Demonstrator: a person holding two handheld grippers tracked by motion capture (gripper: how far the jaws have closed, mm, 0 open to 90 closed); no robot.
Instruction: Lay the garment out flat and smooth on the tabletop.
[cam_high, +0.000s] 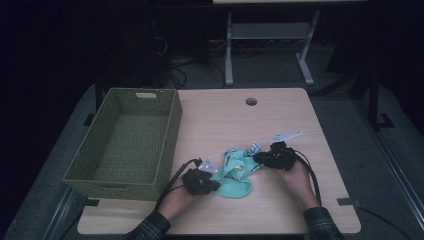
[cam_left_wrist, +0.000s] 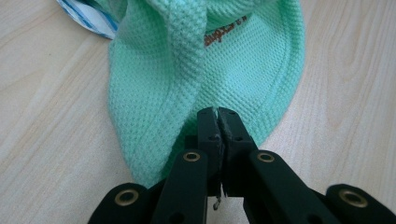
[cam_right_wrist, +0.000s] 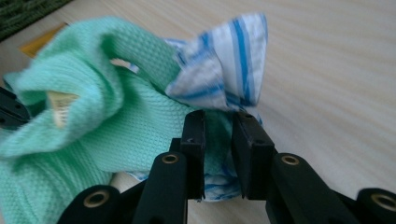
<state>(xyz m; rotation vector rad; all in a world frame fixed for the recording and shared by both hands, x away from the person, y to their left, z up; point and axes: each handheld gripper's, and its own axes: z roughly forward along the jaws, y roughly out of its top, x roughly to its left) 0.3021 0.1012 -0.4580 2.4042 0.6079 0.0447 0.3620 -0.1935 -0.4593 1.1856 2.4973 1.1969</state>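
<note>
Standing by the table (cam_high: 280, 130) with its basket (cam_high: 125, 145) at left, I'd keep the left gripper (cam_left_wrist: 218, 116) clamped on the green cloth (cam_high: 235, 177) lying mid-table while the right gripper (cam_right_wrist: 219, 126) pinches its bunched striped lining (cam_right_wrist: 224, 70) fully before lifting.

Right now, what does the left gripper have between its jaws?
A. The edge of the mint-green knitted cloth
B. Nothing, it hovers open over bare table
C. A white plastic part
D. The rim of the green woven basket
A: in the left gripper view the left gripper is shut on the hem of the mint-green knitted cloth, which lies on the table.
</note>
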